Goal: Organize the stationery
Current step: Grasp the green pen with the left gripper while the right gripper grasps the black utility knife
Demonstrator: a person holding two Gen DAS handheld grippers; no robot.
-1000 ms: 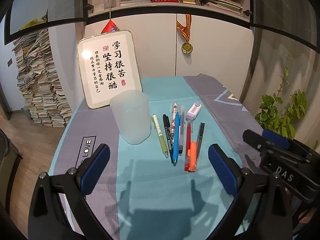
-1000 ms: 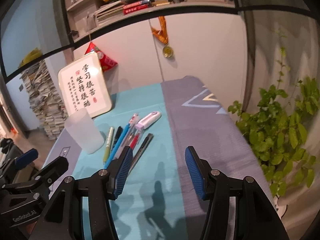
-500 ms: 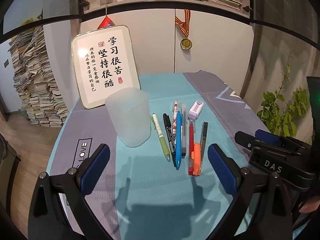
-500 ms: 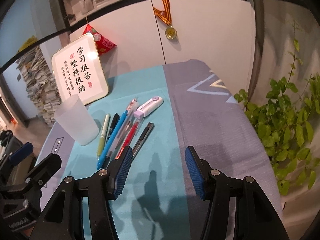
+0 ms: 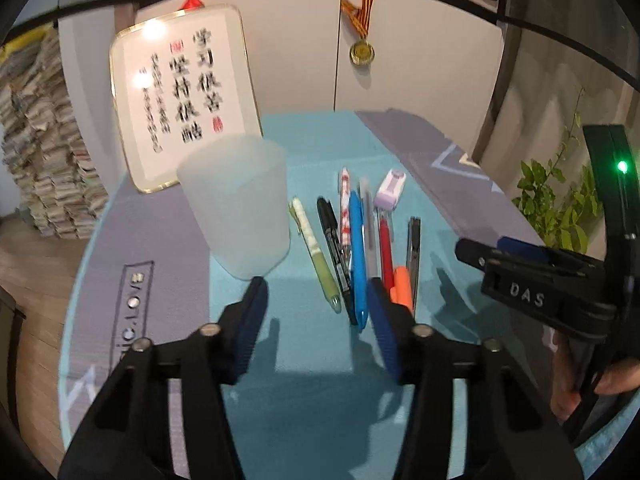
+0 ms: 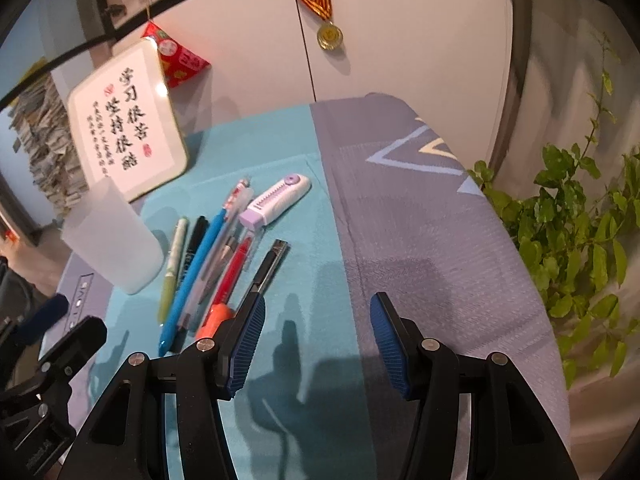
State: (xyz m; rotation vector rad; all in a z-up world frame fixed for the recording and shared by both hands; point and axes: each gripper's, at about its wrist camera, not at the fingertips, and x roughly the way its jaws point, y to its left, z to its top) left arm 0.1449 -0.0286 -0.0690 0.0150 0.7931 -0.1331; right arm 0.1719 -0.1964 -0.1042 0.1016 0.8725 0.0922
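Note:
A frosted plastic cup (image 5: 238, 206) (image 6: 114, 238) stands upright on the teal cloth. To its right several pens lie side by side: a green pen (image 5: 316, 258), a black marker (image 5: 334, 248), a blue pen (image 5: 357, 260) (image 6: 196, 268), a red pen (image 5: 386, 250) (image 6: 230, 276), an orange highlighter (image 5: 403, 284) and a dark box cutter (image 5: 414, 246) (image 6: 268, 266). A lilac correction tape (image 5: 390, 190) (image 6: 276, 200) lies at their far end. My left gripper (image 5: 318, 304) hovers near the pens' front ends, its jaws closing with nothing between them. My right gripper (image 6: 316, 328) stands open over bare cloth, right of the box cutter.
A framed calligraphy board (image 5: 182, 96) leans against the cabinet behind the cup. A medal (image 5: 362, 52) hangs on the cabinet door. A potted plant (image 6: 580, 232) grows beyond the table's right edge. Stacked papers (image 5: 36, 152) rise at the left. The right gripper's body (image 5: 536, 284) shows beside the pens.
My left gripper's jaws have narrowed markedly and moved forward and down toward the pens. The right gripper has also come closer to the table, its jaws unchanged.

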